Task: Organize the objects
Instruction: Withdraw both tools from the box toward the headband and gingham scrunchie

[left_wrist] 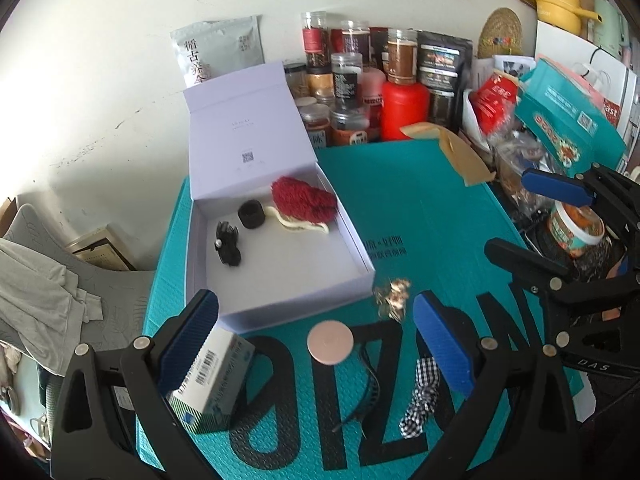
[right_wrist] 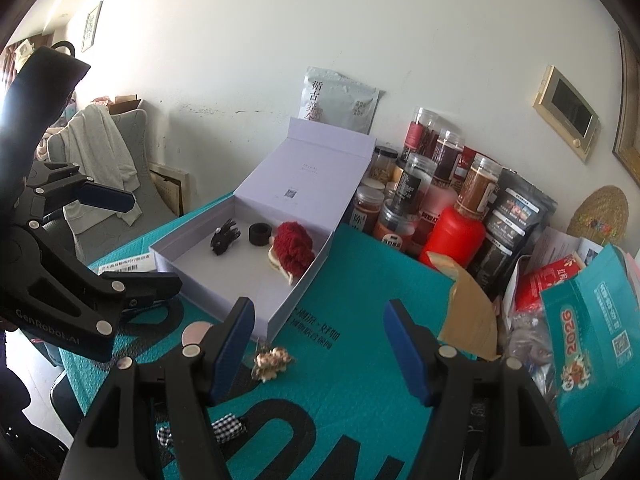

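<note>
We held both grippers above a teal mat (left_wrist: 420,208), the left gripper (left_wrist: 316,332) and the right gripper (right_wrist: 320,344) each spread wide with nothing between the fingers. A lidded white box (left_wrist: 280,264) stood open at the far left of the mat and already contained a red fluffy hair tie (left_wrist: 304,200), a black ring (left_wrist: 251,214) and a black hair clip (left_wrist: 228,244). Outside it, on the mat, lay a gold flower ornament (right_wrist: 272,360) just beside the box's near corner, a round pink disc (left_wrist: 330,342), a thin black headband (left_wrist: 366,392), a checked bow (left_wrist: 420,404) and a small carton (left_wrist: 212,380) touching the left gripper's left finger. We judged the sorting partly done, with one gripper about to select a loose item. The right gripper sat nearest the ornament; the next move would call for lowering over it and closing gently, since it looked small and fragile.
</note>
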`<action>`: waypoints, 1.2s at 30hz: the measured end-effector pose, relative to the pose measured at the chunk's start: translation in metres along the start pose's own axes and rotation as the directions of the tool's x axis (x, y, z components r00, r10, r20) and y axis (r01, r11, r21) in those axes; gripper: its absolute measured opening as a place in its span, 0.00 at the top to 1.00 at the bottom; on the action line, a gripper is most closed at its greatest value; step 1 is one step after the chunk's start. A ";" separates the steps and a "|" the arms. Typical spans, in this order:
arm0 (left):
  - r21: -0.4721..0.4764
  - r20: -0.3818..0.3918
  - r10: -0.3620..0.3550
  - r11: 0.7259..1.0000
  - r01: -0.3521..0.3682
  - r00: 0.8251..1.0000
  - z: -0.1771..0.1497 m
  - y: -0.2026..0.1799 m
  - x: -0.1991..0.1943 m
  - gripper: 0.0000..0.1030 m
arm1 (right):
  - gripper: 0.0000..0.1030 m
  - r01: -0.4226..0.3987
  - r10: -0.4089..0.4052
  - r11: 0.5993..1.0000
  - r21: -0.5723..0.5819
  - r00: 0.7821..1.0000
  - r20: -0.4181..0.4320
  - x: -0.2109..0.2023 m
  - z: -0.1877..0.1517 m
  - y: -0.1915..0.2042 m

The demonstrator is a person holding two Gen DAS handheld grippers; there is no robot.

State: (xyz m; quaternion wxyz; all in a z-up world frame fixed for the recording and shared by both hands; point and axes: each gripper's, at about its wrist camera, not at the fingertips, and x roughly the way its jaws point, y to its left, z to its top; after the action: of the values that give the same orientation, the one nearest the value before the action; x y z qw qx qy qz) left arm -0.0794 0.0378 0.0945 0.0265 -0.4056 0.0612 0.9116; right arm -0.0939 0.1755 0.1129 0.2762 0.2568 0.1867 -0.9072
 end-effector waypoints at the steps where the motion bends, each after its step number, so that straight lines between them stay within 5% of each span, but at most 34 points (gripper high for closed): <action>1: -0.001 -0.001 0.000 1.000 0.000 1.000 -0.003 -0.001 0.001 0.05 | 0.34 -0.006 0.006 1.000 0.002 1.000 -0.005 0.000 -0.004 0.001; 21: -0.019 -0.096 -0.075 0.997 0.074 0.993 -0.084 -0.025 0.034 0.05 | 0.34 -0.041 0.047 0.998 0.036 0.985 -0.164 0.011 -0.074 0.026; 36: -0.063 -0.169 -0.111 0.993 0.102 0.979 -0.134 -0.009 0.065 0.05 | 0.34 -0.133 0.159 0.984 0.122 0.959 -0.234 0.027 -0.103 0.045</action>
State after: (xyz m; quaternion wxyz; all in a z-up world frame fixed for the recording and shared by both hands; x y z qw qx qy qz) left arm -0.0234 0.0286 -0.0437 0.0587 -0.4862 0.0168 0.8717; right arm -0.0489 0.1795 0.0066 0.3037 0.3929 0.1515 -0.8547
